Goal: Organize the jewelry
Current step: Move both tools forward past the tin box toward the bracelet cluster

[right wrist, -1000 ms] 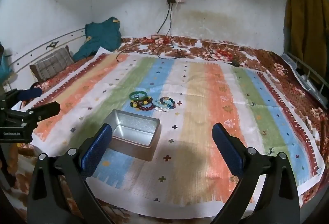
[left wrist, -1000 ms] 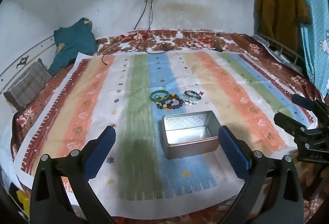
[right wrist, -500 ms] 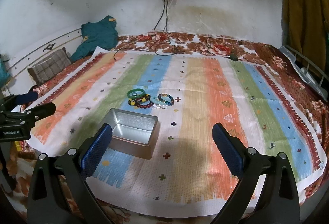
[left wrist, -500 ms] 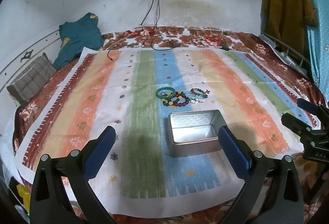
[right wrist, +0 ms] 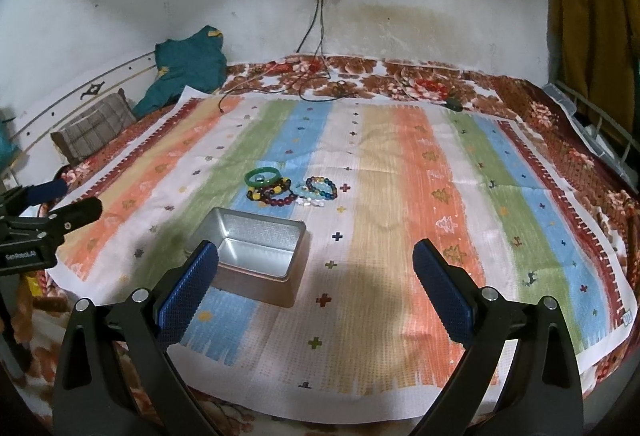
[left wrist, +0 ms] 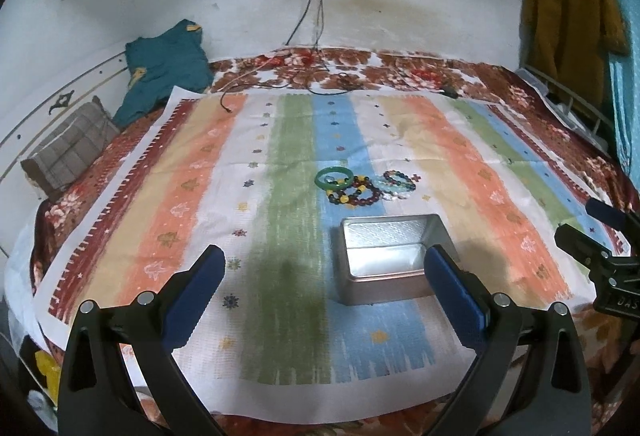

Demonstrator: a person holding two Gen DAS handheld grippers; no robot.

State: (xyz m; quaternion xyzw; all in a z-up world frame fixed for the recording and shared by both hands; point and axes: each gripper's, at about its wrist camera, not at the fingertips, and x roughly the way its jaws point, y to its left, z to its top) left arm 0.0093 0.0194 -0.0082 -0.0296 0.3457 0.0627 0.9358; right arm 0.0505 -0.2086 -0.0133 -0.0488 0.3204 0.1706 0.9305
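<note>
An empty silver tin (left wrist: 387,258) (right wrist: 256,256) stands on the striped cloth in the middle of the bed. Just behind it lies a cluster of bracelets: a green bangle (left wrist: 334,177) (right wrist: 262,176), dark red and yellow beaded ones (left wrist: 356,193) (right wrist: 272,193), and a blue beaded one (left wrist: 398,179) (right wrist: 320,188). My left gripper (left wrist: 324,294) hovers open in front of the tin, holding nothing. My right gripper (right wrist: 316,286) is open too, to the right of the tin. Each gripper shows at the edge of the other's view, the right gripper (left wrist: 600,236) and the left gripper (right wrist: 44,211).
The striped cloth (left wrist: 280,236) covers a floral bedspread (left wrist: 400,67). A teal garment (left wrist: 164,63) and a checked pillow (left wrist: 68,151) lie at the left. Cables (right wrist: 316,35) hang from a wall socket onto the bed. Clothes (left wrist: 568,7) hang at the right by a metal rail.
Both grippers have drawn back and risen slightly, so the tin and bracelets sit a little farther off. Both stayed open and nothing on the bed has moved.
</note>
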